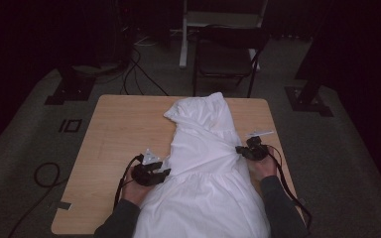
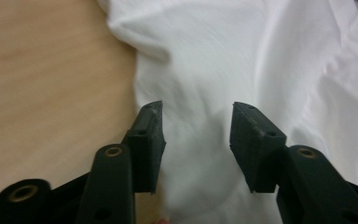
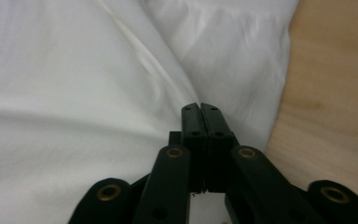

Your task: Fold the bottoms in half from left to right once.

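Plainly, the left gripper (image 2: 196, 123) stands about half open, its two black jaws poised over the white garment (image 2: 242, 60) with cloth under the gap and no pad pressing on it. Opposite, the right gripper (image 3: 200, 108) has its jaws pressed together at the garment's other edge; whether a fold is pinched between them cannot be told. Beneath both, the cloth lies on the wooden table (image 1: 114, 129).
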A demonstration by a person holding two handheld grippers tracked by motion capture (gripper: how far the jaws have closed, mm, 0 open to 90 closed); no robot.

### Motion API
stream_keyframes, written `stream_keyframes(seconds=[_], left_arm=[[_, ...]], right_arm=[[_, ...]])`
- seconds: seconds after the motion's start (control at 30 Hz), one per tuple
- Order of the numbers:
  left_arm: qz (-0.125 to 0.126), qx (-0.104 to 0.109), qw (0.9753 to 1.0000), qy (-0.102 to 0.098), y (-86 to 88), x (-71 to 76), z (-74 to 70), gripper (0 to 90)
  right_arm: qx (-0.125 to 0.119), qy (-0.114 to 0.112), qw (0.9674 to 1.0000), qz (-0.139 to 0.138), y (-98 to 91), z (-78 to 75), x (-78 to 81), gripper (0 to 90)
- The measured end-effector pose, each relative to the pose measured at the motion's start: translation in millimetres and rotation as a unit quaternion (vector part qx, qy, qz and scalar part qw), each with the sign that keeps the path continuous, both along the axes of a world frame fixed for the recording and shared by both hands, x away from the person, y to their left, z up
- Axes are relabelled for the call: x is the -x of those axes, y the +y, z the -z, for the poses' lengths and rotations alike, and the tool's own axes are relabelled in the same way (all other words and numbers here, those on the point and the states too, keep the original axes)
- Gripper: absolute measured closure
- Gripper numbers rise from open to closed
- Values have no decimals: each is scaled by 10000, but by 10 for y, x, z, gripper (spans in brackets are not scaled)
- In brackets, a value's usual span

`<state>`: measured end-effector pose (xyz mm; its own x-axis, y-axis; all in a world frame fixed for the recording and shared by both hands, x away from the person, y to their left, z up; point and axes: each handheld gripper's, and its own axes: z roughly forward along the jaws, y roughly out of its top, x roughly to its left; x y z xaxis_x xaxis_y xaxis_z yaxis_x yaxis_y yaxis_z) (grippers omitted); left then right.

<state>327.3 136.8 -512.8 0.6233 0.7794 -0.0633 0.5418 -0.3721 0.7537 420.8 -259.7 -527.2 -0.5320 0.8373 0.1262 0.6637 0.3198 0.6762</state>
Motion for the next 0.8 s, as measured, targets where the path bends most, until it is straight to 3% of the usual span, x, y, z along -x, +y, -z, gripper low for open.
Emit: stream_keyframes(seconds=[0.1,0.17,0.27,0.4,0.43,0.53,0.57,0.63,0.7,0.73,0.8], left_arm=[[-82,-98,9999,-57,-32,-173,-47,476],[-146,-101,9998,47,-62,-314,-28,462],[-155,-98,9996,204,-122,-481,34,458],[-212,-31,9990,387,-205,-641,112,457],[-227,-4,9989,403,-219,-661,119,456],[-249,46,9989,400,-265,-700,114,456],[-265,59,9989,374,-282,-699,112,456],[-247,-25,9991,336,-302,-702,102,455],[-289,-85,9990,333,-317,-717,105,454],[-344,-74,9988,348,-324,-737,115,454],[-407,-66,9984,386,-344,-774,134,450]], right_arm=[[-163,-94,9998,43,1,-48,29,645],[-323,-89,9993,171,-25,-103,67,580],[-694,92,9974,152,-61,-105,182,554],[-845,325,9957,-189,4,10,340,528],[-816,389,9957,-221,38,43,355,566],[-473,451,9972,-357,99,75,359,881],[-444,349,9980,-289,83,27,378,892],[-636,85,9978,-153,4,-121,428,895],[-545,-211,9983,34,-93,-302,498,895],[-510,-236,9984,76,-130,-350,519,893],[-323,-81,9993,161,-159,-320,511,883]])
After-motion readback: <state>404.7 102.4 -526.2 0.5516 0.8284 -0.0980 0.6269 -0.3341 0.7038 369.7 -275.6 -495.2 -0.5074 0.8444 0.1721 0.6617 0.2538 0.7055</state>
